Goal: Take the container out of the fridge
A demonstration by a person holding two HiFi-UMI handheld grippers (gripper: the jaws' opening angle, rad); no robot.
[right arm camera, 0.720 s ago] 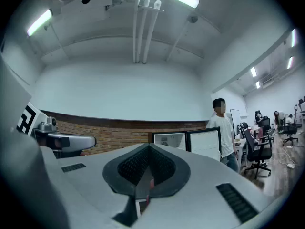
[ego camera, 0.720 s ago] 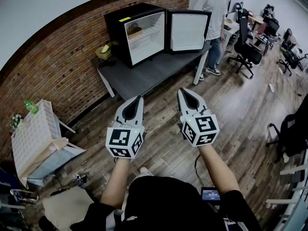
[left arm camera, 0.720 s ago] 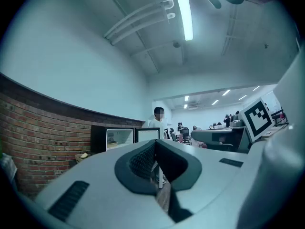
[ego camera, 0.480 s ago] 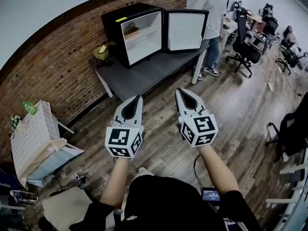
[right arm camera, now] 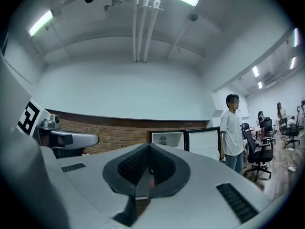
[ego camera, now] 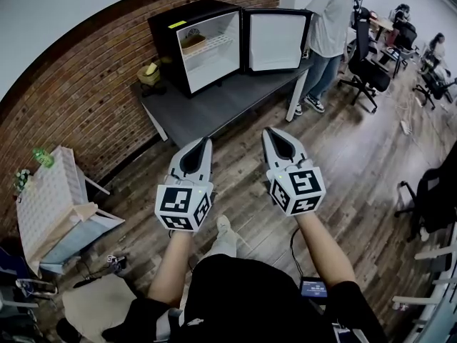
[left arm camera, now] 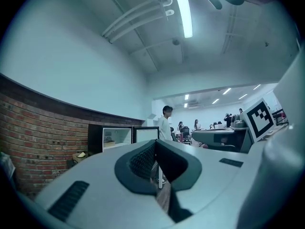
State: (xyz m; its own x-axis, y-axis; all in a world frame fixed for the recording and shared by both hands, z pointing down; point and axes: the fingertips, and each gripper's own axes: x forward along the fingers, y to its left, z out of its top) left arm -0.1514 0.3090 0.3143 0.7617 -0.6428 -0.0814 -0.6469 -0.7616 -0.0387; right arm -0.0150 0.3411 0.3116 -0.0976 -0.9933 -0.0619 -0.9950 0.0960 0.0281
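One container [ego camera: 191, 43] lies widthwise on fridge [ego camera: 166, 45] shelf.

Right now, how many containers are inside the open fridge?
1: the container on the shelf of the open fridge. Below the shelf looks bare, but corners may be hidden.

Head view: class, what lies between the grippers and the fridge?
Wood floor, then the bare front of the table that the fridge stands on. The head view shows it.

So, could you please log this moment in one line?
fridge: open | container: on shelf | left gripper: shut, empty | right gripper: shut, empty
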